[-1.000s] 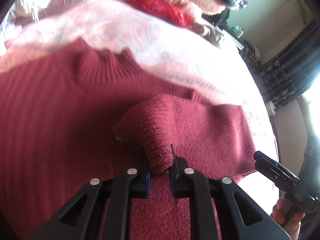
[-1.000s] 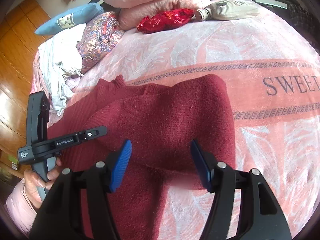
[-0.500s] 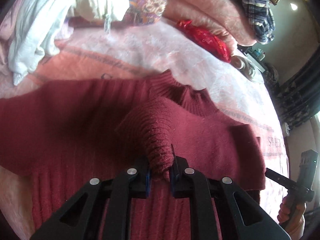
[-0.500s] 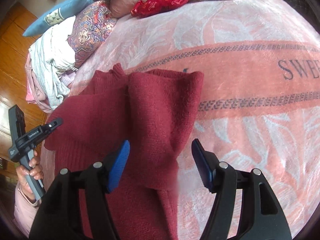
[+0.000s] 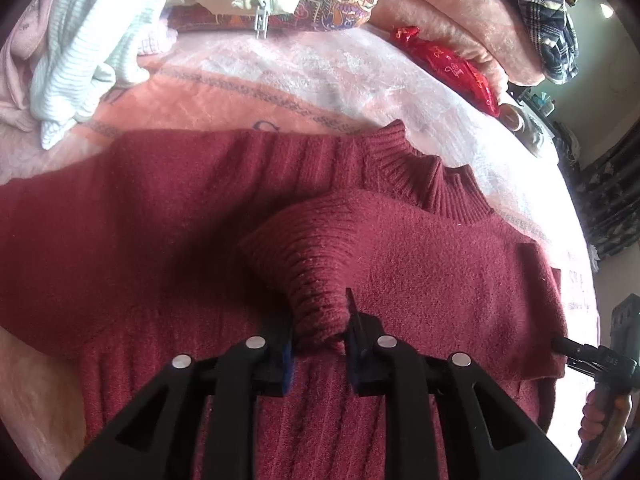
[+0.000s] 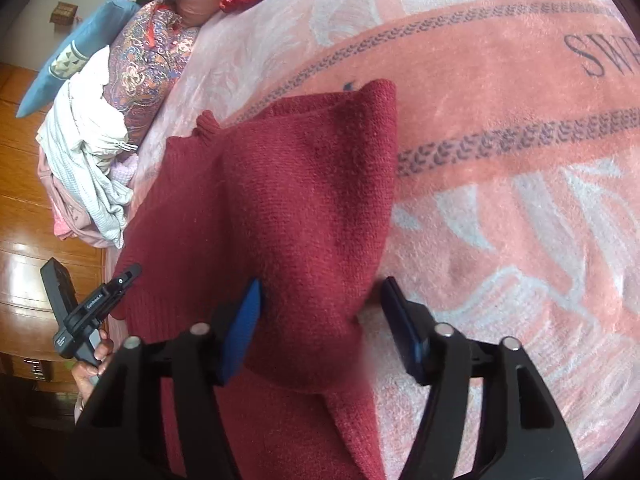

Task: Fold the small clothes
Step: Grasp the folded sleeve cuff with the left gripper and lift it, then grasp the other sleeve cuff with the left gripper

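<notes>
Burgundy knit, a small sweater (image 5: 208,240), lies flat on the pink blanket (image 6: 500,184) of the bed, its collar (image 5: 420,176) on the far side and its long axis running near to far. The left gripper (image 5: 320,344) is opening, with the ribbed cuff (image 5: 316,304) of the folded sleeve between its jaws, the pads barely touching it. The right gripper (image 6: 320,320) is closing, its spread jaws on both sides of the right folded edge, not pressing yet. This hand is nearer to the next fold. The hem is cut off at the near edge, so I cannot tell how it lies.
</notes>
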A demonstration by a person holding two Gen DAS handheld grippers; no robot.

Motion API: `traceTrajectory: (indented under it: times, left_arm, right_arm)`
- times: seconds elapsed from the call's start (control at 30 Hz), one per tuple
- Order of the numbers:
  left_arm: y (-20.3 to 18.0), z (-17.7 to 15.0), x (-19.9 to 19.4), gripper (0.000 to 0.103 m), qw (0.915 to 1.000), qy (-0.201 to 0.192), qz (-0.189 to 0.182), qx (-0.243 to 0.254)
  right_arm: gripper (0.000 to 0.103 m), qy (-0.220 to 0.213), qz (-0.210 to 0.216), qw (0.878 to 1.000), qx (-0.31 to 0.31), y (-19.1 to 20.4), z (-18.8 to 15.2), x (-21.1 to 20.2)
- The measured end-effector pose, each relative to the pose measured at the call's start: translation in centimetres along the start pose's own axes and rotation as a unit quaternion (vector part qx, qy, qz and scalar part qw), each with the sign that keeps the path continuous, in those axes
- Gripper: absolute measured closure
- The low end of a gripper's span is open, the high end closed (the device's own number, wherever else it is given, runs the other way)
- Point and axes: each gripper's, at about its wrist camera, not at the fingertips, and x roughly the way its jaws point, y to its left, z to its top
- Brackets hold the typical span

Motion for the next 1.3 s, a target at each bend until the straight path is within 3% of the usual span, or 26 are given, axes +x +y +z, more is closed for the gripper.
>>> traceTrajectory:
  times: [0.03,0.1,0.3,0.37,0.47,0.57,0.6,0.77,0.93,1.07,1.3]
  left_arm:
    - [0.0,-0.1,0.6,0.078,0.9999,0.009,0.010,0.002]
    - [0.0,-0.5,1.5,0.076,0.9996,0.014,0.021,0.009]
    - [-0.8,-0.7,1.7,0.074,0.9986,0.007,0.042,0.032]
    - [-0.7,-0.6,1.4,0.073,0.9987,0.008,0.037,0.034]
    - [0.3,-0.3,-0.2,0.054,0.9988,0.017,0.031,0.033]
    - [2.5,0.0,-3.3,0.029,0.9977,-0.003,0.051,0.045]
    - [3.8,0.0,-4.3,0.020,0.9972,-0.007,0.059,0.045]
    - [12.9,-0.5,-8.4,0.017,0.9958,-0.007,0.090,-0.007]
    - [22.9,-1.6,-10.3,0.015,0.9841,0.013,0.157,-0.082]
    - [28.9,-1.8,-10.5,0.015,0.9783,0.013,0.145,-0.148]
    - [35.2,-0.8,-8.3,0.015,0.9675,0.001,0.115,-0.225]
  right_arm:
    - [0.059,-0.001,-0.012,1.000,-0.003,0.0,-0.2,0.3]
    - [0.062,-0.008,-0.029,0.999,-0.013,0.4,-0.5,0.5]
    - [0.063,-0.024,-0.074,0.996,-0.044,1.2,-1.1,0.9]
    - [0.057,-0.022,-0.087,0.994,-0.061,2.0,-1.2,1.0]
    - [0.045,-0.033,-0.108,0.992,-0.051,2.8,-1.6,-0.6]
    - [0.044,-0.067,-0.157,0.982,-0.085,5.1,-2.3,-2.9]
    - [0.044,-0.076,-0.162,0.979,-0.093,5.9,-2.5,-3.5]
    - [0.039,-0.054,-0.142,0.982,-0.113,10.7,-2.3,-2.5]
    - [0.039,-0.015,-0.149,0.979,-0.136,15.6,-1.6,2.1]
    - [0.039,0.006,-0.151,0.980,-0.129,16.9,-1.6,4.7]
    - [0.039,0.019,-0.166,0.978,-0.128,16.6,-1.9,6.7]
